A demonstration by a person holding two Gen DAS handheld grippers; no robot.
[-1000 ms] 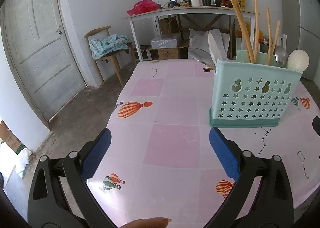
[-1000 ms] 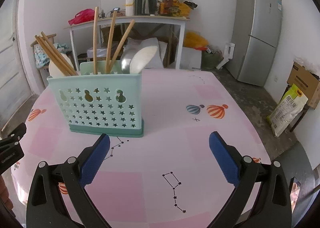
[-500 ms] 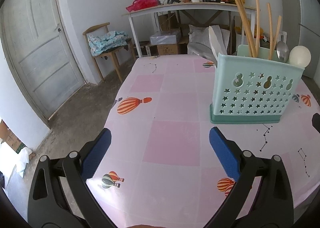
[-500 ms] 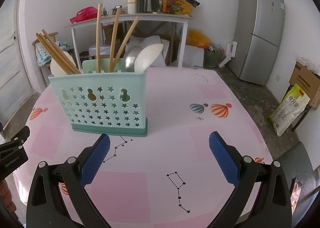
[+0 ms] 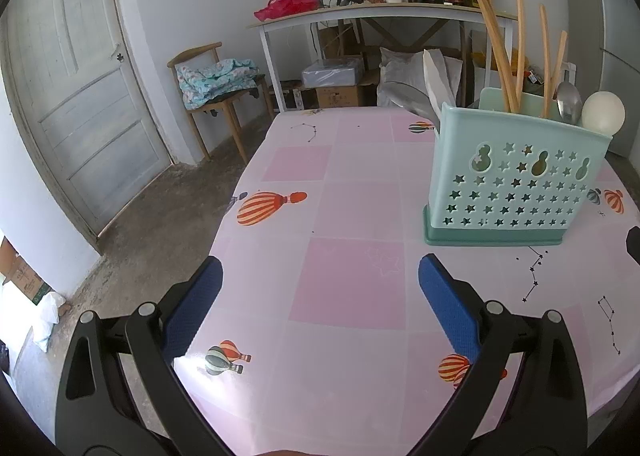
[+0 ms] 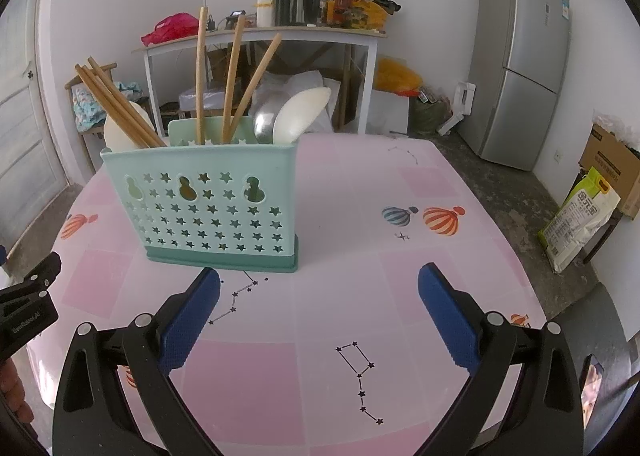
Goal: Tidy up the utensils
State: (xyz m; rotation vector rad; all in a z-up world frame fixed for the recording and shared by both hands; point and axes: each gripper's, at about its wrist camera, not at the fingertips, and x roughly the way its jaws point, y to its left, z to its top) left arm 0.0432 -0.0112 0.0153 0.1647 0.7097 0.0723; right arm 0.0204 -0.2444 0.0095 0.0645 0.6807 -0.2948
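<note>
On the pink table (image 5: 352, 288), a pale green utensil holder (image 6: 208, 208) stood upright, pierced with star-shaped holes, and everything else is placed from it. Inside the holder stood wooden chopsticks (image 6: 116, 104), more wooden sticks (image 6: 230, 80), a metal spoon (image 6: 266, 118) and white spoons (image 6: 300, 112), all leaning upward past its rim. The right gripper (image 6: 319, 306) hovered just in front of the holder, its jaws spread wide and holding nothing; the holder sat beyond and left of the gap between them, with the left blue pad (image 6: 188, 324) close under the holder's base but not touching it. The left gripper (image 5: 318, 304) hung in front of the holder and off to its left, jaws likewise released and empty, the holder lying beyond its right finger, well apart. Behind the holder stood a white side table (image 6: 260, 36) with bottles and a kettle; a grey fridge (image 6: 520, 64) stood to the holder's right.
</note>
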